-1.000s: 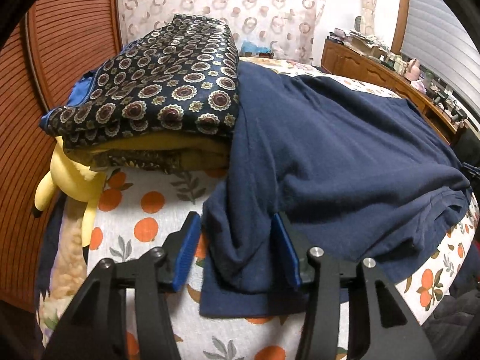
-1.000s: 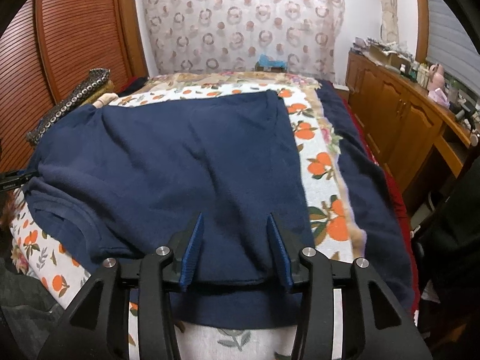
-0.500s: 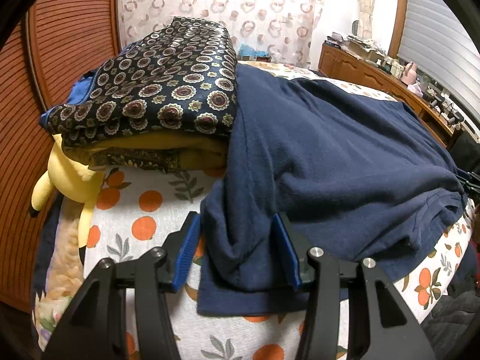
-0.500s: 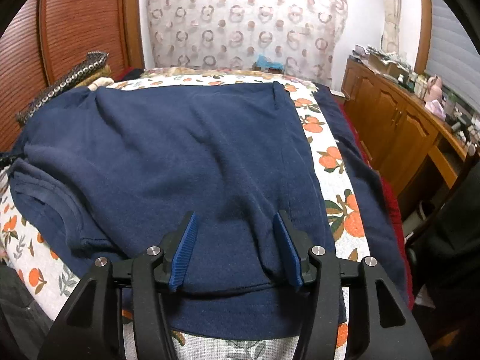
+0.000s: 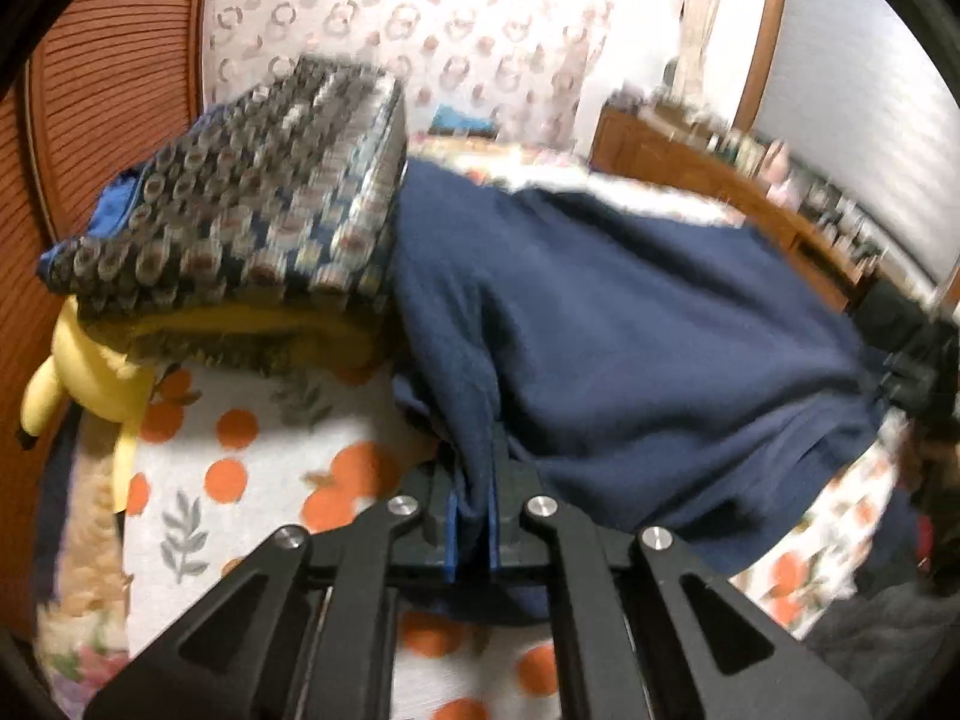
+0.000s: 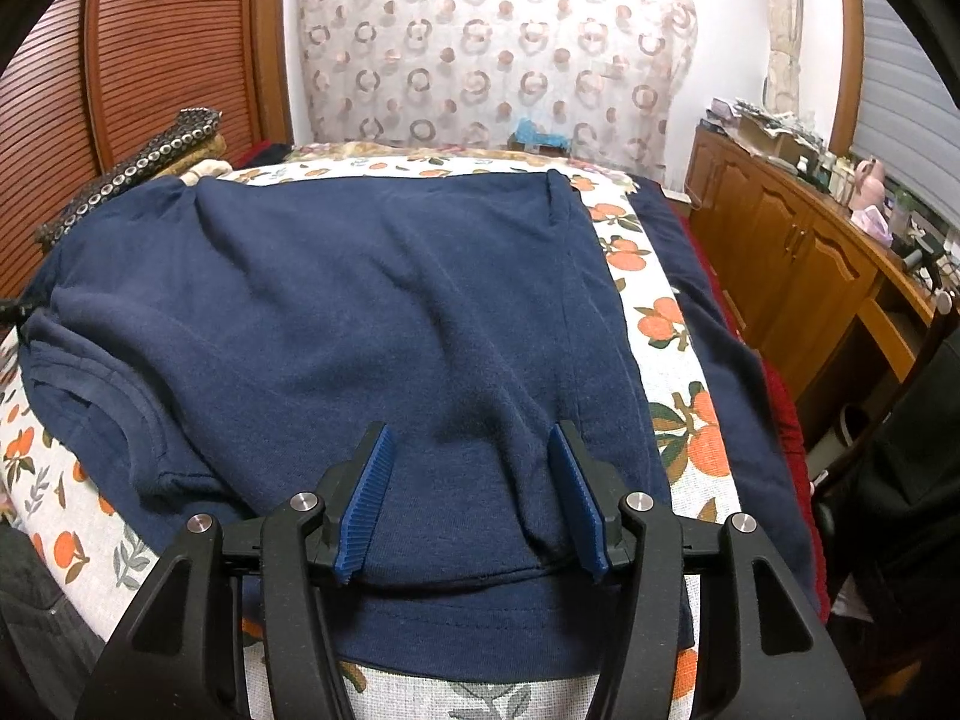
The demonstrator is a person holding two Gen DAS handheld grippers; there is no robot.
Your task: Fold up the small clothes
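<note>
A navy blue shirt (image 5: pixel 630 324) lies spread on a bed with an orange-print sheet (image 5: pixel 240 468). My left gripper (image 5: pixel 474 516) is shut on a bunched fold at the shirt's near left edge; the cloth rises from between the blue pads. This view is blurred by motion. In the right wrist view the same shirt (image 6: pixel 372 300) lies flat, with its neckline at the left. My right gripper (image 6: pixel 468 510) is open, its blue pads (image 6: pixel 366 510) resting astride a ridge of cloth near the shirt's near hem.
A folded patterned quilt (image 5: pixel 252 198) over a yellow plush toy (image 5: pixel 90 372) sits at the bed's left. A wooden slatted wardrobe (image 6: pixel 150 60) stands left. A wooden dresser (image 6: pixel 798 264) with clutter runs along the right. A curtain (image 6: pixel 492 42) hangs behind.
My left gripper has shut on the shirt's edge fold and moved, blurring its view. My right gripper has stayed open and edged forward over the hem.
</note>
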